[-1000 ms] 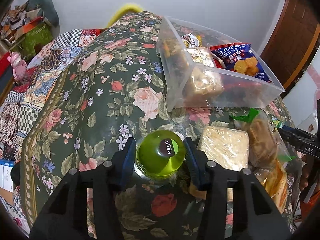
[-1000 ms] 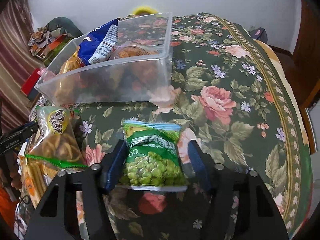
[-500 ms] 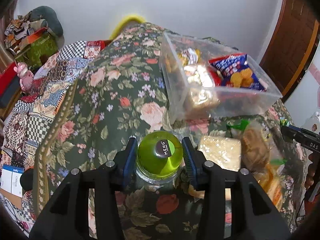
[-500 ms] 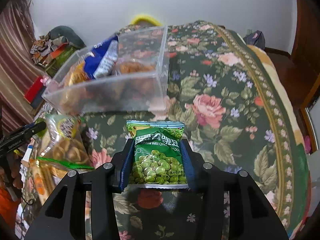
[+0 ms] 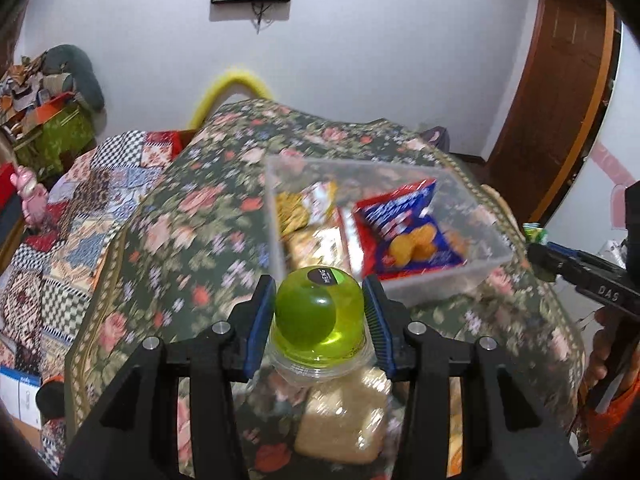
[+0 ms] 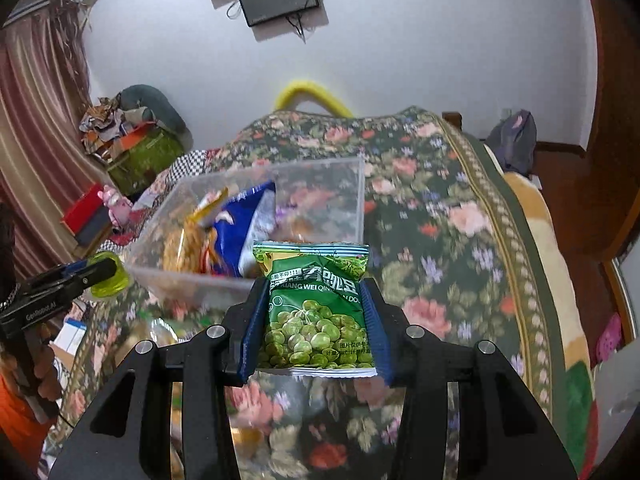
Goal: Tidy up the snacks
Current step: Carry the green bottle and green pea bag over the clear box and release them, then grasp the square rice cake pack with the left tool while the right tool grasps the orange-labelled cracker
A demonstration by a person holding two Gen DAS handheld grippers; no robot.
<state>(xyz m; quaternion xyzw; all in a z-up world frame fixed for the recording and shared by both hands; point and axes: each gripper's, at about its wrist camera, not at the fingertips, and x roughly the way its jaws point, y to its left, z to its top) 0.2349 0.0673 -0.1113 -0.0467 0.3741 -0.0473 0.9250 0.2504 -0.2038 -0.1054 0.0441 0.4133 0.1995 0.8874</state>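
Observation:
My left gripper [image 5: 319, 312] is shut on a green jelly cup [image 5: 318, 318] with a clear rim, held in the air just before the clear plastic bin [image 5: 440, 276]. The bin holds a blue biscuit bag [image 5: 404, 228] and yellow snack packs. My right gripper [image 6: 316, 320] is shut on a green pea snack bag [image 6: 316, 308], lifted near the bin's [image 6: 320, 188] front wall. The left gripper [image 6: 60, 284] with the cup shows at the left of the right wrist view. A beige cracker pack [image 5: 344, 424] lies on the floral cloth below the cup.
The floral cloth [image 6: 440, 220] covers the table, which drops off at the right. More snack bags [image 6: 160, 332] lie left of the bin. A patchwork bed [image 5: 60, 208] and boxes stand to the far left. A wooden door [image 5: 560, 100] is at the right.
Both grippers closed on their items and lifted them off the cloth, moving up and toward the bin. The views now look over the bin from higher.

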